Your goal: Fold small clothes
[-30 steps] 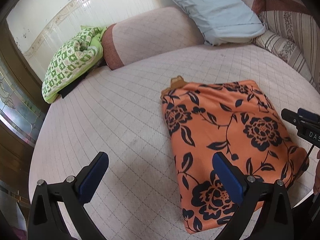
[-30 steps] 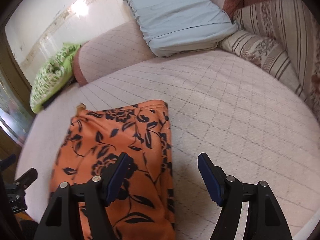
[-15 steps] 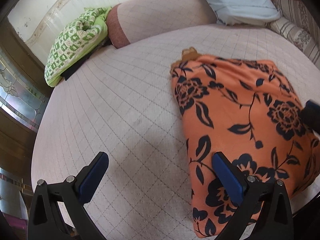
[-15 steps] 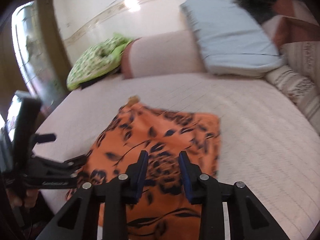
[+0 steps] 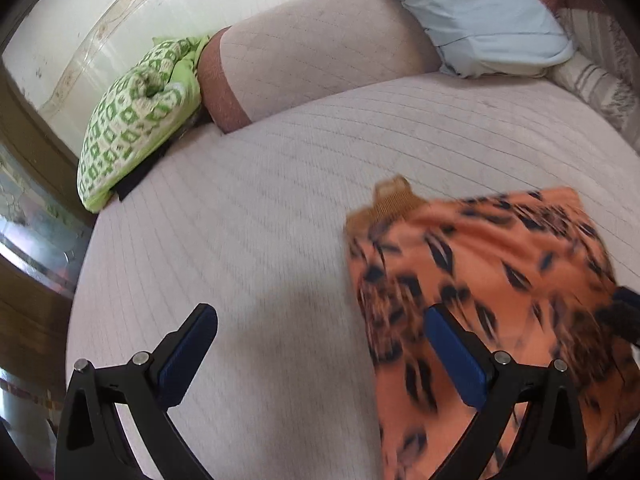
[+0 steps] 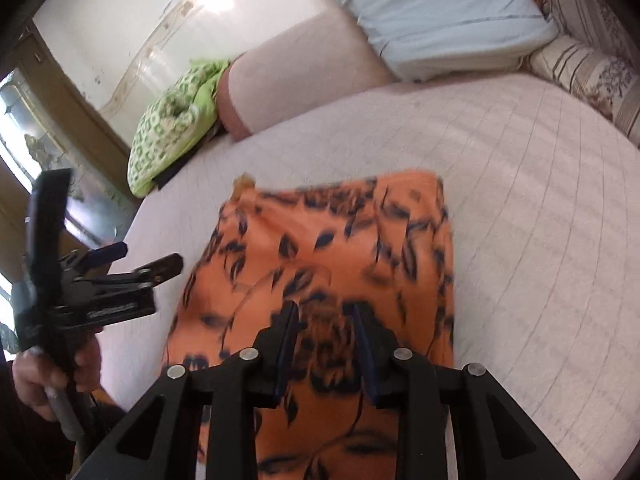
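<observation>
Right wrist view: my right hand-held gripper (image 6: 326,316), narrowed moments ago, sits over the orange floral garment (image 6: 320,252) on the bed (image 6: 540,208); grip unclear. My left hand-held gripper (image 5: 320,340) is spread wide, holding nothing.

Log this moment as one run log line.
step: fold cloth | left hand-held gripper: open, empty | right hand-held gripper: narrowed over orange cloth, grip unclear | cloth: on bed

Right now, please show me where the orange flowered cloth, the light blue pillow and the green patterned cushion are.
orange flowered cloth (image 6: 328,248): right wrist view, middle of its top face.
light blue pillow (image 6: 436,16): right wrist view, centre of its top face.
green patterned cushion (image 5: 132,120): left wrist view, middle of its patterned cover.
</observation>
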`<move>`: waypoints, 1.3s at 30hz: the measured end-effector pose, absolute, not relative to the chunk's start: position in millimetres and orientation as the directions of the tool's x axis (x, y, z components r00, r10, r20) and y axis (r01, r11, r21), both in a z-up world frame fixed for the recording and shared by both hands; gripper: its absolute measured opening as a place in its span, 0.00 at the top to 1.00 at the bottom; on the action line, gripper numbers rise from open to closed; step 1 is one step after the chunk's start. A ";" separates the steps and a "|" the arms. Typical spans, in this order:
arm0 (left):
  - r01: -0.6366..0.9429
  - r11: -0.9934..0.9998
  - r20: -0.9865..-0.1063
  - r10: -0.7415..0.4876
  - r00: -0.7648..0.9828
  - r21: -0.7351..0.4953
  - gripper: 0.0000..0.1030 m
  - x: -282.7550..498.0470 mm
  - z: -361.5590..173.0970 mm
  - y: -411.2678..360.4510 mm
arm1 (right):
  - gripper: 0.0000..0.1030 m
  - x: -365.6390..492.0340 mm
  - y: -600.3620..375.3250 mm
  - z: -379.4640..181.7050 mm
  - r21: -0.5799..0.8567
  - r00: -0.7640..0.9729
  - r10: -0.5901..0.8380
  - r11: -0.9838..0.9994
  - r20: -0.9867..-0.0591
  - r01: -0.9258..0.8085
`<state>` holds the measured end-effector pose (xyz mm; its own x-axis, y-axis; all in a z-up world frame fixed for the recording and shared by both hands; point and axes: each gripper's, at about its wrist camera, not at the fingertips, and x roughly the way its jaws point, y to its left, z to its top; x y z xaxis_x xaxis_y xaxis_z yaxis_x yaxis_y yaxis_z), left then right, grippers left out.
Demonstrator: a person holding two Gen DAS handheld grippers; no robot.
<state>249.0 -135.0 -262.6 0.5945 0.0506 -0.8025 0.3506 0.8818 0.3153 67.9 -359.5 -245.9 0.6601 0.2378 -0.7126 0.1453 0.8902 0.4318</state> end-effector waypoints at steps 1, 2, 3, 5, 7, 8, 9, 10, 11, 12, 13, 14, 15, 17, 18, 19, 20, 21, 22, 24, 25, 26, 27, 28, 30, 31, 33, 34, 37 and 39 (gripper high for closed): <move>0.351 0.878 -0.801 0.058 0.596 0.325 0.00 258.3 -266.4 -140.4 | 0.70 73.1 -363.3 -242.7 0.444 0.667 0.244 0.884 -0.704 0.147; 0.352 0.876 -0.799 0.062 0.598 0.331 0.00 265.8 -268.7 -145.0 | 0.70 79.2 -368.3 -239.5 0.458 0.672 0.250 0.876 -0.697 0.149; 0.352 0.872 -0.796 0.066 0.602 0.339 0.00 272.9 -271.0 -148.6 | 0.70 86.6 -373.5 -238.2 0.469 0.674 0.255 0.870 -0.693 0.153; 0.361 0.859 -0.791 0.079 0.606 0.362 0.00 288.0 -276.0 -157.2 | 0.70 100.3 -380.8 -240.9 0.487 0.665 0.262 0.856 -0.699 0.174; 0.362 0.847 -0.788 0.103 0.607 0.389 0.00 299.8 -282.2 -165.4 | 0.70 114.4 -384.8 -246.0 0.514 0.649 0.290 0.838 -0.704 0.184; 0.365 0.845 -0.790 0.104 0.604 0.391 0.00 303.4 -284.5 -168.3 | 0.70 120.9 -384.1 -247.9 0.513 0.643 0.290 0.837 -0.709 0.188; 0.373 0.841 -0.794 0.104 0.599 0.392 0.00 306.3 -287.7 -171.9 | 0.70 129.0 -382.7 -251.0 0.489 0.635 0.269 0.850 -0.724 0.197; 0.381 0.835 -0.797 0.107 0.594 0.396 0.00 308.2 -292.0 -175.6 | 0.69 134.4 -382.7 -253.9 0.465 0.628 0.250 0.861 -0.737 0.203; 0.389 0.824 -0.800 0.122 0.587 0.411 0.00 309.8 -298.7 -179.9 | 0.68 142.9 -383.7 -259.2 0.438 0.614 0.229 0.873 -0.756 0.214; 0.393 0.816 -0.803 0.138 0.580 0.424 0.00 311.6 -305.2 -183.2 | 0.68 147.3 -387.0 -264.1 0.431 0.601 0.224 0.874 -0.767 0.224; 0.396 0.812 -0.806 0.145 0.574 0.428 0.00 313.6 -311.0 -185.1 | 0.68 152.9 -393.0 -270.8 0.421 0.587 0.212 0.873 -0.782 0.246; 0.396 0.812 -0.807 0.148 0.571 0.429 0.00 313.6 -315.0 -186.7 | 0.68 155.0 -398.5 -274.8 0.422 0.581 0.208 0.868 -0.787 0.261; 0.392 0.812 -0.805 0.151 0.574 0.432 0.00 313.0 -316.7 -187.7 | 0.68 158.4 -406.0 -279.2 0.435 0.579 0.214 0.857 -0.787 0.276; 0.383 0.809 -0.794 0.159 0.587 0.445 0.00 309.2 -313.7 -188.7 | 0.68 159.6 -413.6 -279.7 0.463 0.589 0.227 0.839 -0.776 0.286; 0.383 0.808 -0.792 0.159 0.589 0.447 0.00 306.3 -310.9 -188.5 | 0.68 159.1 -415.5 -278.3 0.471 0.595 0.229 0.834 -0.771 0.289; 0.382 0.811 -0.792 0.153 0.591 0.442 0.00 301.1 -306.4 -187.0 | 0.68 157.1 -416.3 -275.0 0.472 0.604 0.224 0.833 -0.765 0.288; 0.380 0.818 -0.793 0.143 0.592 0.431 0.00 294.2 -300.7 -183.7 | 0.68 155.0 -416.0 -271.2 0.469 0.613 0.218 0.837 -0.759 0.283; 0.379 0.825 -0.795 0.131 0.592 0.419 0.00 287.8 -295.8 -180.2 | 0.68 152.2 -415.2 -264.5 0.462 0.627 0.209 0.844 -0.750 0.272; 0.378 0.833 -0.796 0.117 0.594 0.404 0.00 279.9 -290.1 -175.2 | 0.68 147.9 -415.7 -259.1 0.457 0.638 0.203 0.850 -0.743 0.262; 0.381 0.843 -0.794 0.086 0.602 0.380 0.00 259.9 -281.3 -166.0 | 0.68 137.0 -416.5 -247.2 0.468 0.665 0.215 0.854 -0.715 0.227; 0.389 0.844 -0.794 0.068 0.604 0.369 0.00 246.4 -277.8 -160.5 | 0.68 134.2 -416.8 -243.2 0.475 0.672 0.224 0.853 -0.706 0.215; 0.397 0.844 -0.795 0.056 0.603 0.360 0.00 236.6 -276.2 -156.0 | 0.68 128.4 -416.3 -238.9 0.477 0.680 0.227 0.855 -0.697 0.204; 0.408 0.842 -0.797 0.042 0.602 0.353 0.00 224.3 -275.2 -151.7 | 0.68 123.4 -415.9 -236.8 0.475 0.682 0.227 0.858 -0.695 0.198; 0.424 0.837 -0.800 0.029 0.599 0.347 0.00 208.5 -275.5 -146.3 | 0.68 118.6 -414.7 -234.8 0.472 0.682 0.230 0.861 -0.695 0.190; 0.438 0.825 -0.801 0.029 0.598 0.357 0.00 184.1 -278.5 -137.1 | 0.68 107.7 -408.6 -232.9 0.466 0.676 0.243 0.869 -0.696 0.168; 0.439 0.823 -0.800 0.031 0.599 0.361 0.00 174.2 -279.8 -132.8 | 0.68 101.2 -404.2 -232.3 0.465 0.669 0.254 0.872 -0.699 0.155; 0.447 0.822 -0.801 0.020 0.598 0.354 0.00 157.1 -280.7 -125.1 | 0.68 89.3 -393.7 -232.2 0.468 0.651 0.284 0.875 -0.704 0.125; 0.453 0.819 -0.801 0.014 0.598 0.353 0.00 149.7 -281.6 -122.1 | 0.68 84.1 -388.9 -233.2 0.472 0.644 0.297 0.874 -0.705 0.113; 0.474 0.795 -0.788 0.008 0.616 0.379 0.00 132.2 -286.5 -119.1 | 0.68 66.7 -372.9 -233.1 0.480 0.621 0.342 0.875 -0.705 0.062; 0.478 0.790 -0.779 -0.001 0.627 0.384 0.00 126.5 -289.0 -116.4 | 0.68 55.4 -359.8 -234.6 0.465 0.600 0.356 0.885 -0.716 0.031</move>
<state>126.5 -116.4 -289.0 0.6273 -0.0006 -0.7788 0.4778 0.7900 0.3842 55.4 -359.8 -234.6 0.5999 0.3562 -0.7164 0.0307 0.8845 0.4654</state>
